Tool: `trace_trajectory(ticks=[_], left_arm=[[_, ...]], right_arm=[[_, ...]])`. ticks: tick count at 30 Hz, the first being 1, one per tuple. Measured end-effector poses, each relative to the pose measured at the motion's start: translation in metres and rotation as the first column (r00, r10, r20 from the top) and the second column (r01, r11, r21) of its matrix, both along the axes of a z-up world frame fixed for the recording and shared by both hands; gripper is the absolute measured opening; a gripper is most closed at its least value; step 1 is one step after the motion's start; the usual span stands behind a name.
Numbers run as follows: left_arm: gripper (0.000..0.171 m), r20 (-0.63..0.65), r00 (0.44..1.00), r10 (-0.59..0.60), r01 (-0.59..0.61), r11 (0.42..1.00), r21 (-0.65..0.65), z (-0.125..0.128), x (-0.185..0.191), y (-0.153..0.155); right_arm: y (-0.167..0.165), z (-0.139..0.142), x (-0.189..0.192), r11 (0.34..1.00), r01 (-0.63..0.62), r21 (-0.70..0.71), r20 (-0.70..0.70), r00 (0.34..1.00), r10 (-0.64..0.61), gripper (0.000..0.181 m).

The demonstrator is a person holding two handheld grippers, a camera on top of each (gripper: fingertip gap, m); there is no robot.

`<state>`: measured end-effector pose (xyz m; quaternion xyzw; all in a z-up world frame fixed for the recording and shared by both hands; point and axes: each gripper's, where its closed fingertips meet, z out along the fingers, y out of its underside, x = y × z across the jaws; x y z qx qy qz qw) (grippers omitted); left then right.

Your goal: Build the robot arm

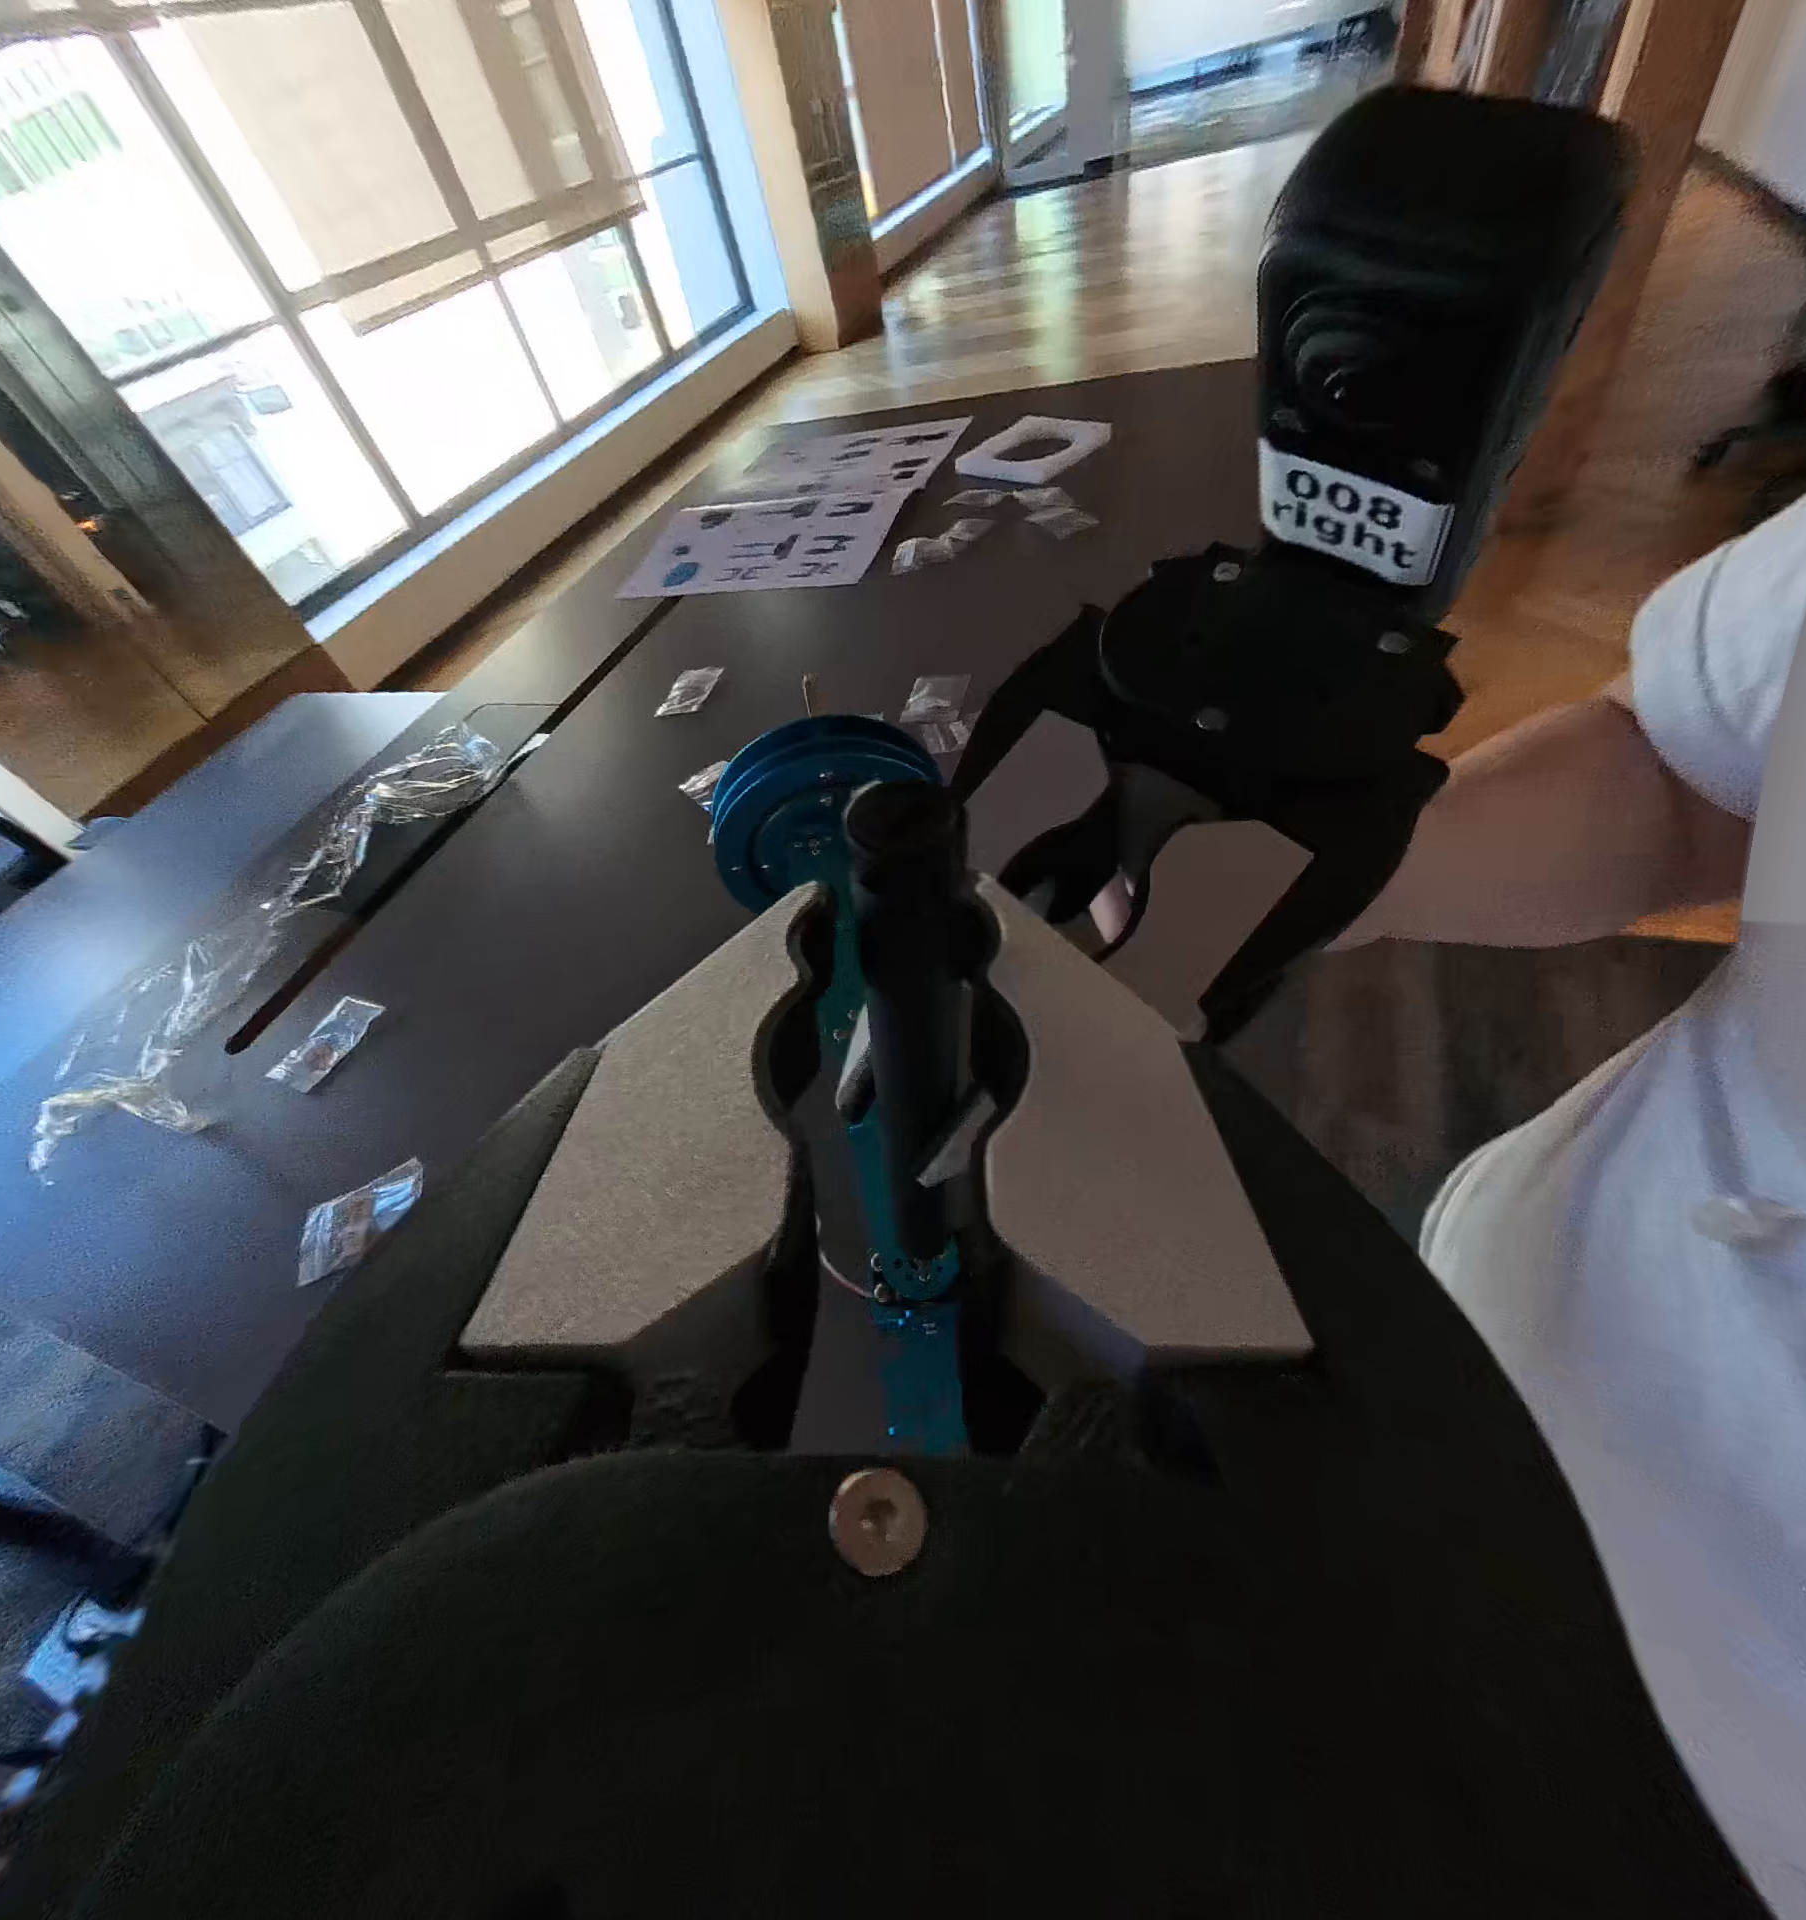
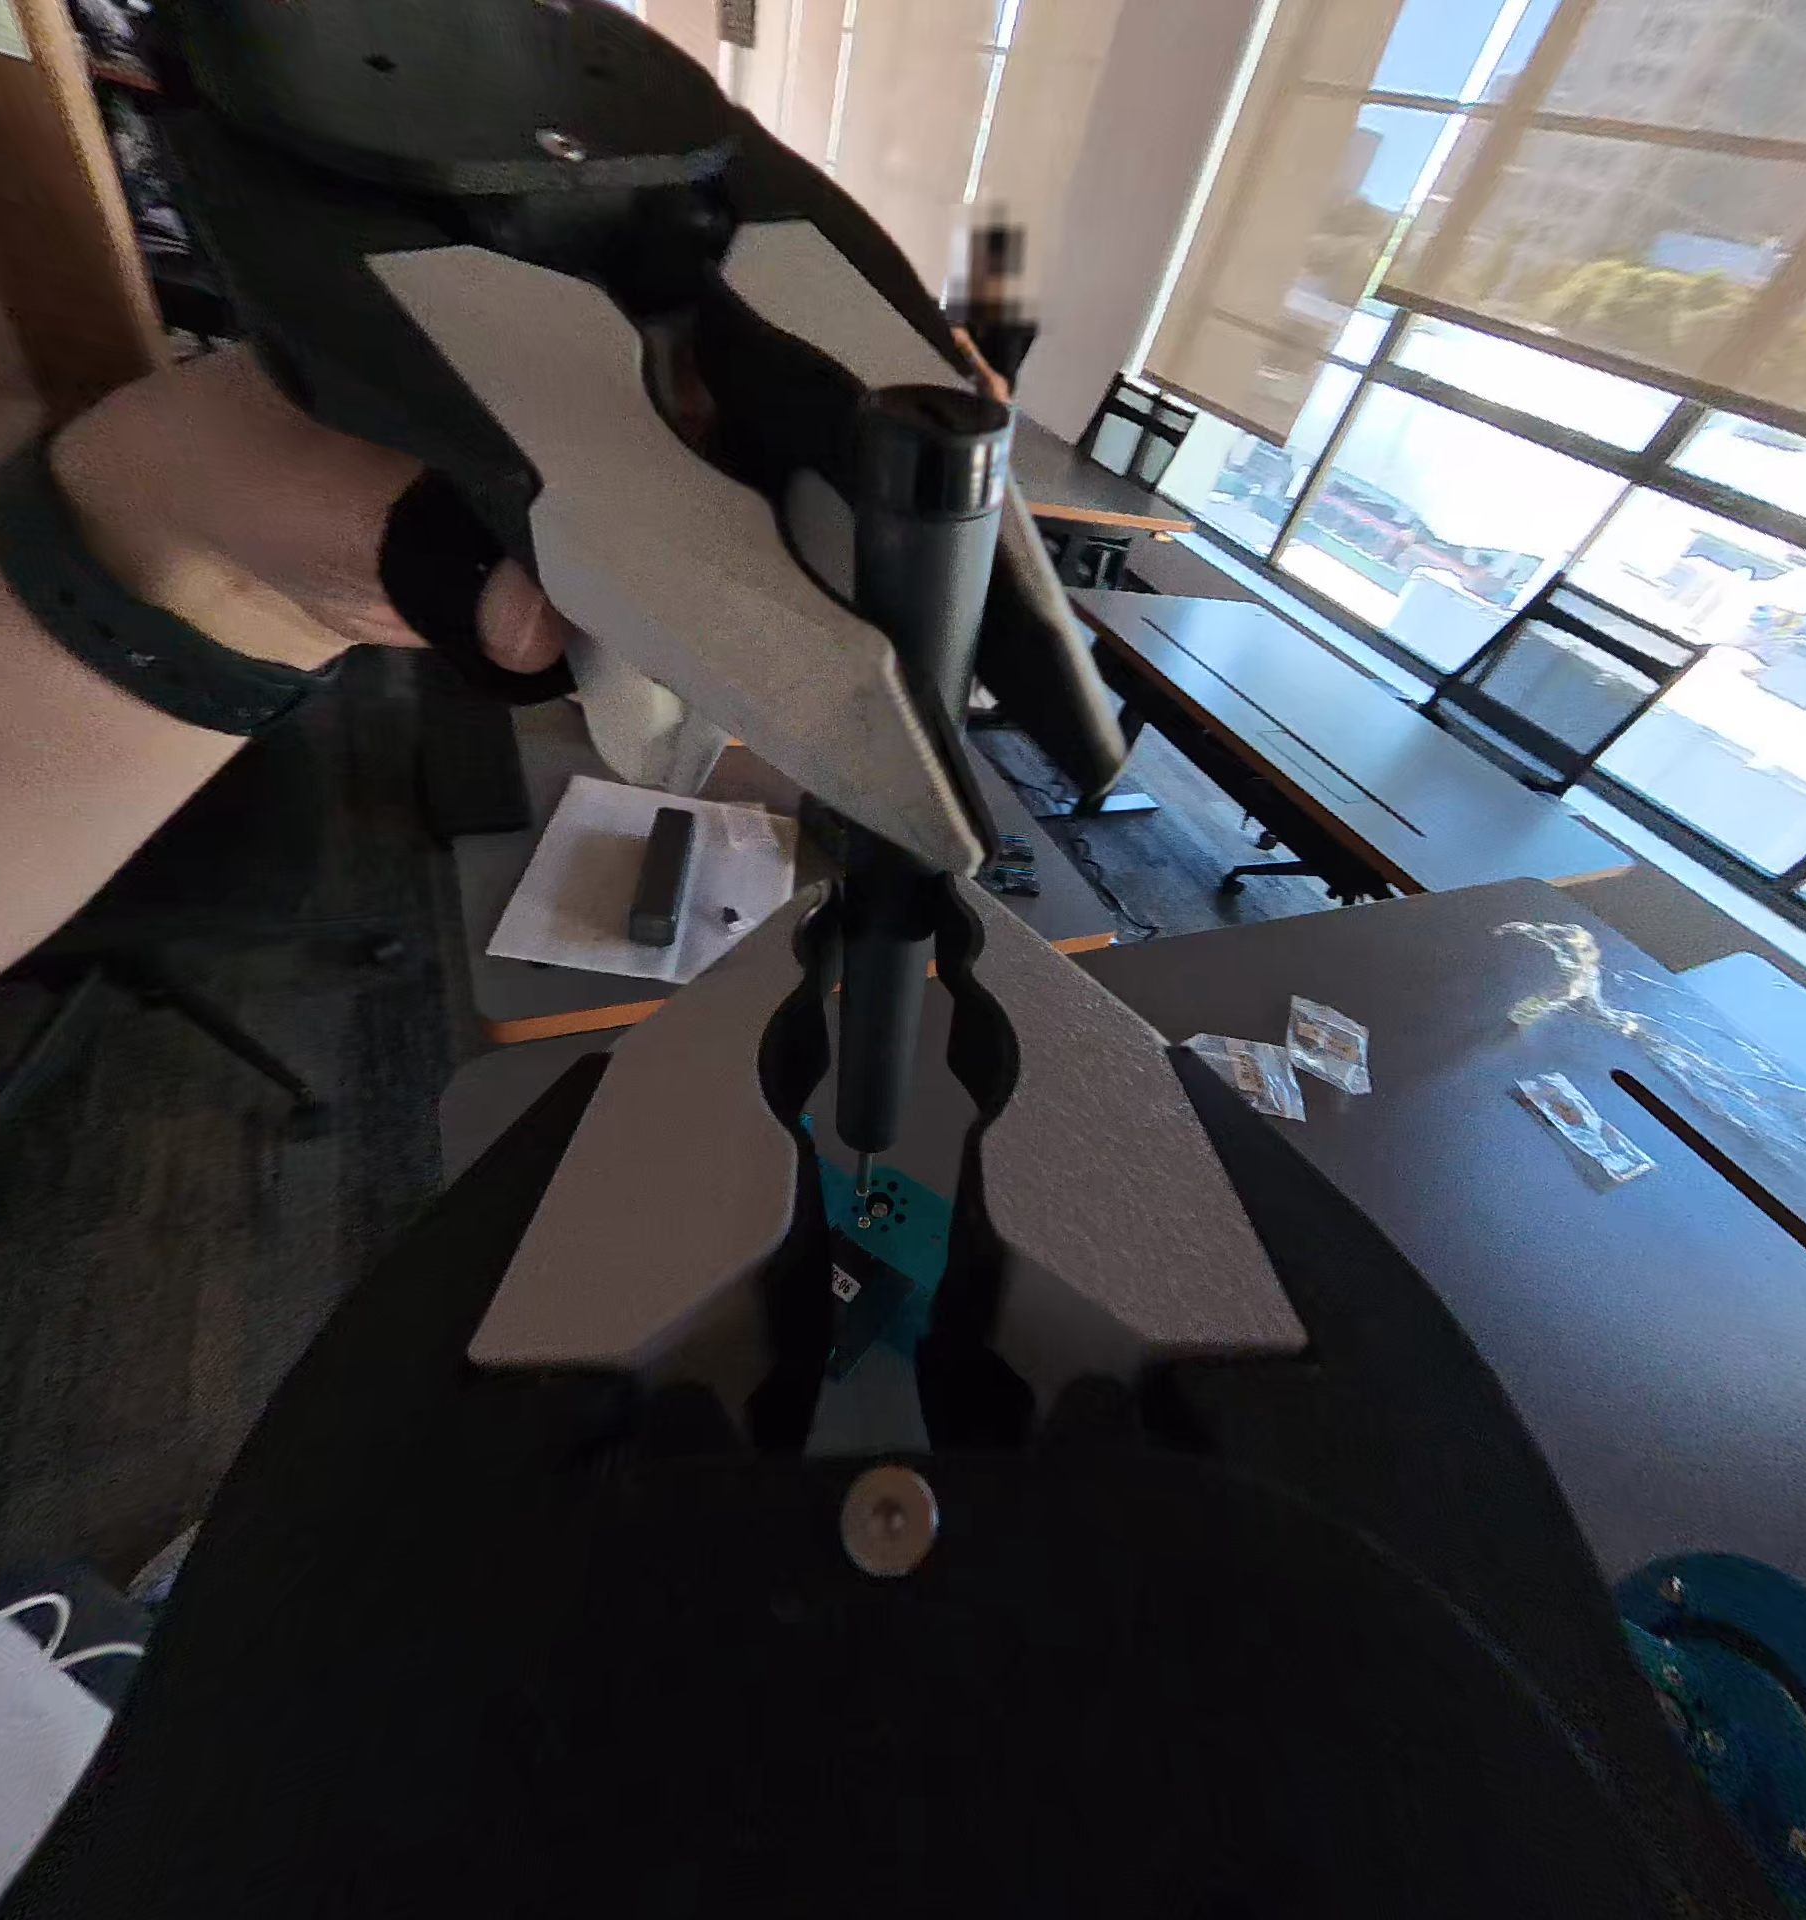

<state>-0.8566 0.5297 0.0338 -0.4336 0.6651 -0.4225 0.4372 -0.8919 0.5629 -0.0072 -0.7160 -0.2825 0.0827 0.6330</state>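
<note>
Between the fingers of the left hand-held gripper (image 1: pixel 894 935), pinching the teal bracket (image 1: pixel 857 1049), stands the black screwdriver (image 2: pixel 883 1039) lengthwise, clamped by the right hand-held gripper (image 2: pixel 883 914)

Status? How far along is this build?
Done: the blue wheel looks mounted on the teal beam. In hand: the left gripper clamps a black screwdriver, with its tip on the teal bracket seen between the right gripper fingers. Left: several small parts bags lie on the table.
</note>
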Motion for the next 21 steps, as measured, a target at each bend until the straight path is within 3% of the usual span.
trace_trajectory(ticks=[3, 5, 10, 13, 15, 17, 18, 21], left_arm=[[0.016, -0.038, 0.999, -0.013, 0.015, 0.998, 0.059, -0.003, -0.003, -0.003], [0.016, -0.060, 0.997, -0.051, 0.052, 0.999, 0.017, -0.003, -0.005, -0.001], [0.016, 0.001, 0.968, -0.253, 0.252, 0.966, -0.058, -0.001, -0.012, -0.004], [0.016, 0.003, 0.974, -0.225, 0.225, 0.973, -0.054, 0.000, -0.008, -0.004], [0.030, -0.003, 0.992, -0.130, 0.129, 0.991, -0.042, 0.000, -0.004, 0.000], [0.026, -0.011, 0.998, -0.058, 0.057, 0.998, -0.016, 0.001, -0.003, -0.001], [0.016, -0.017, 0.999, -0.049, 0.049, 0.999, 0.003, 0.000, -0.003, -0.004], [0.017, -0.041, 0.997, -0.059, 0.061, 0.997, 0.047, -0.002, -0.004, -0.006]], right_arm=[[-0.001, -0.001, -0.002, 0.999, -0.036, -0.012, 0.028, 0.999, 0.036, 0.017], [0.000, -0.001, -0.005, 0.992, -0.120, -0.036, 0.051, 0.991, 0.122, 0.018], [0.002, -0.001, -0.011, 0.957, -0.284, -0.061, 0.072, 0.955, 0.288, 0.017], [0.003, 0.000, -0.006, 0.980, -0.196, -0.022, 0.058, 0.979, 0.197, 0.017], [0.001, 0.000, -0.003, 0.994, -0.108, 0.013, 0.028, 0.994, 0.108, 0.017], [0.001, 0.001, 0.002, 0.999, -0.010, 0.042, 0.006, 1.000, 0.010, 0.017], [0.000, 0.001, 0.003, 0.999, 0.009, 0.045, -0.003, 1.000, -0.009, 0.018], [-0.001, 0.001, 0.001, 0.996, -0.078, 0.043, 0.035, 0.996, 0.076, 0.017]])
